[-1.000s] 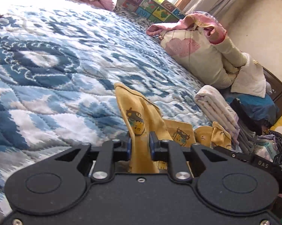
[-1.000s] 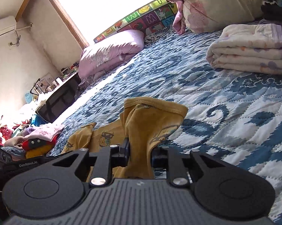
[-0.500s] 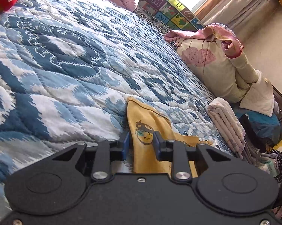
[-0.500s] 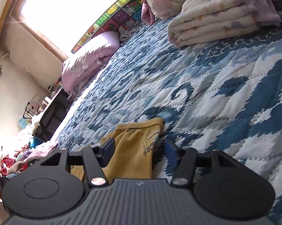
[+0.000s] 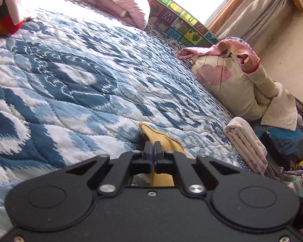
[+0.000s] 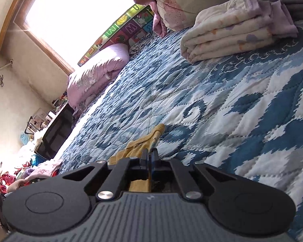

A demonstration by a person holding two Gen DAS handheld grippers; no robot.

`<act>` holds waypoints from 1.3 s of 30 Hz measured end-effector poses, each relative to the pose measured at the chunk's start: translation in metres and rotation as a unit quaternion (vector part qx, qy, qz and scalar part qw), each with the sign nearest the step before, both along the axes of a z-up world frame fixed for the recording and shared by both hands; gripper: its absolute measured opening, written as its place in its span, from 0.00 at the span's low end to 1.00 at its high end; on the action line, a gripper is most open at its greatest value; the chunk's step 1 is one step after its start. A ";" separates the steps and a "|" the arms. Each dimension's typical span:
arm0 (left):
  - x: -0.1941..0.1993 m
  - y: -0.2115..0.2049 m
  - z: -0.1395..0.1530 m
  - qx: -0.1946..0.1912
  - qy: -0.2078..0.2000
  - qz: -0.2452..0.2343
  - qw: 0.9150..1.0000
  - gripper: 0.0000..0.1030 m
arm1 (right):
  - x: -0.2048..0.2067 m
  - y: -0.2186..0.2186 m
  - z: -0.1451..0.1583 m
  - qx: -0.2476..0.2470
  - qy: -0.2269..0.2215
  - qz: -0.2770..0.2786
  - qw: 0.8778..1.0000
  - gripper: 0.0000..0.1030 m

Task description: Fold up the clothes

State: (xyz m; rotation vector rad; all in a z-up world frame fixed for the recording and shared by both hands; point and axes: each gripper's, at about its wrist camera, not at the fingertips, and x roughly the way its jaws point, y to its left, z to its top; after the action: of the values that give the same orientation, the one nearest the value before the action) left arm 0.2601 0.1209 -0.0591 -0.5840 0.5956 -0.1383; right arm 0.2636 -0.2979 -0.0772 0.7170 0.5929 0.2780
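Note:
A yellow child's garment with small cartoon prints (image 5: 164,137) lies on the blue and white quilted bedspread (image 5: 87,84). My left gripper (image 5: 152,148) has its jaws closed together on one edge of it, and a yellow strip shows under the pads. In the right wrist view another edge of the same yellow garment (image 6: 140,143) bunches ahead of my right gripper (image 6: 150,154), which is shut with yellow fabric pinched between its pads. Both grippers sit low over the quilt (image 6: 242,111). The black gripper bodies hide most of the garment.
A folded pale blanket (image 5: 246,141) (image 6: 232,32) lies on the quilt to the right. A cream pillow with pink flowers (image 5: 228,84) sits behind it. A lilac pillow (image 6: 97,74) and an alphabet mat (image 5: 181,20) are at the bed's head. Loose clothes (image 5: 2,10) are piled far left.
Both pairs of jaws have closed onto the yellow garment. The cloth that stood up between the fingers earlier now lies low, and both views have tipped closer to the quilt.

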 end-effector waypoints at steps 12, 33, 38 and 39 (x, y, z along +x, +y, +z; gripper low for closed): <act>-0.043 0.076 0.003 0.003 0.059 0.144 0.988 0.00 | 0.000 -0.008 -0.018 -0.005 0.043 -0.025 0.999 0.03; -0.147 0.136 0.039 0.024 0.020 0.266 0.964 0.00 | -0.102 0.074 0.072 -0.192 -0.160 0.091 0.964 0.41; -0.152 0.167 -0.001 -0.064 0.085 0.278 0.955 0.09 | -0.189 0.173 0.084 -0.288 -0.243 0.297 0.878 0.37; -0.155 0.169 0.000 -0.078 0.079 0.279 0.954 0.21 | -0.207 0.192 0.079 -0.312 -0.250 0.329 0.856 0.37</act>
State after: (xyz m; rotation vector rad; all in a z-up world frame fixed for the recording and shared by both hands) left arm 0.1047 0.2903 -0.0593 -0.9022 0.5567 0.4021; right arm 0.0568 -0.1061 0.0018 -0.2243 0.3681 0.8348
